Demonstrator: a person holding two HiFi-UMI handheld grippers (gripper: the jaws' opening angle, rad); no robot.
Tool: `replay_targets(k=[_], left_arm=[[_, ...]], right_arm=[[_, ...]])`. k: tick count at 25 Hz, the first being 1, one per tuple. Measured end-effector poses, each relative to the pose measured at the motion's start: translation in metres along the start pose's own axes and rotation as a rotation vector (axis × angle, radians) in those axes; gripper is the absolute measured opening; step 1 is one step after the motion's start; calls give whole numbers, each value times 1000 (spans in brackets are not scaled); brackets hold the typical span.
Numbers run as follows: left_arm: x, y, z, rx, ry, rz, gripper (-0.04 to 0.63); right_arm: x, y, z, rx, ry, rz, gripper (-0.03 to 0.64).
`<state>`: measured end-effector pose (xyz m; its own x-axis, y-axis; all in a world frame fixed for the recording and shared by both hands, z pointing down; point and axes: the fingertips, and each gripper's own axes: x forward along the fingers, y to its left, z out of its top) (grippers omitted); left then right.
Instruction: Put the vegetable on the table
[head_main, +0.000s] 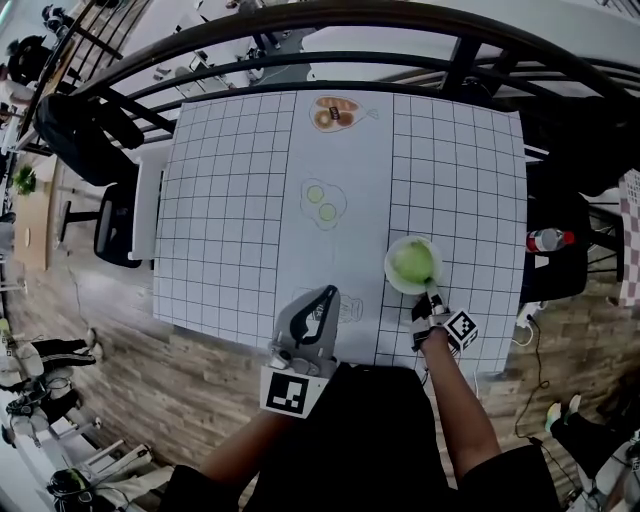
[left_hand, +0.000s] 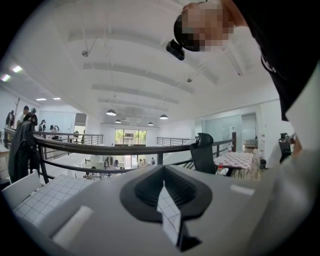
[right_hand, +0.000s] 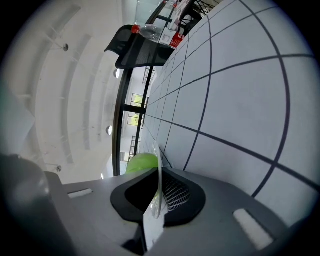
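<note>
A round green vegetable (head_main: 411, 261) lies on a white plate (head_main: 392, 275) at the right of the gridded table (head_main: 230, 200). My right gripper (head_main: 432, 298) is at the plate's near rim and is shut on it. In the right gripper view the plate's thin rim (right_hand: 158, 167) stands edge-on between the jaws of the right gripper (right_hand: 156, 200), with the vegetable (right_hand: 141, 162) just beyond. My left gripper (head_main: 327, 296) hovers over the table's near edge, shut, holding nothing. In the left gripper view the left gripper (left_hand: 167, 200) points out over the railing.
Printed pictures lie on the mat: a carrot (head_main: 335, 112) at the far edge, cucumber slices (head_main: 322, 203) in the middle. A water bottle (head_main: 548, 240) rests on a chair right of the table. Black chairs (head_main: 80, 130) stand at the left. A railing (head_main: 330, 15) curves behind.
</note>
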<state>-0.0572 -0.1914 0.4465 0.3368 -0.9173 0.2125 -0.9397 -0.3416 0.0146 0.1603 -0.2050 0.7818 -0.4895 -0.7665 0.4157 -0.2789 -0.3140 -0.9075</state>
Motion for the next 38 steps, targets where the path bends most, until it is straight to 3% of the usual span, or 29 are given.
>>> replay_targets(k=[9, 20, 26, 32, 38], left_arm=[[-10, -1, 2, -23, -11, -14, 9], [-36, 1, 3, -59, -41, -35, 9], [-53, 7, 2, -74, -47, -57, 9], [-73, 5, -1, -92, -32, -113, 9], [-93, -3, -4, -135, -21, -174, 9]], right_arm=[[-2, 8, -14, -12, 33, 20, 48], [-20, -5, -18, -13, -8, -73, 94], [-46, -7, -22, -24, -64, -89, 83], [-82, 37, -29, -157, -117, -63, 44], [-111, 99, -49, -177, -157, 6, 19]])
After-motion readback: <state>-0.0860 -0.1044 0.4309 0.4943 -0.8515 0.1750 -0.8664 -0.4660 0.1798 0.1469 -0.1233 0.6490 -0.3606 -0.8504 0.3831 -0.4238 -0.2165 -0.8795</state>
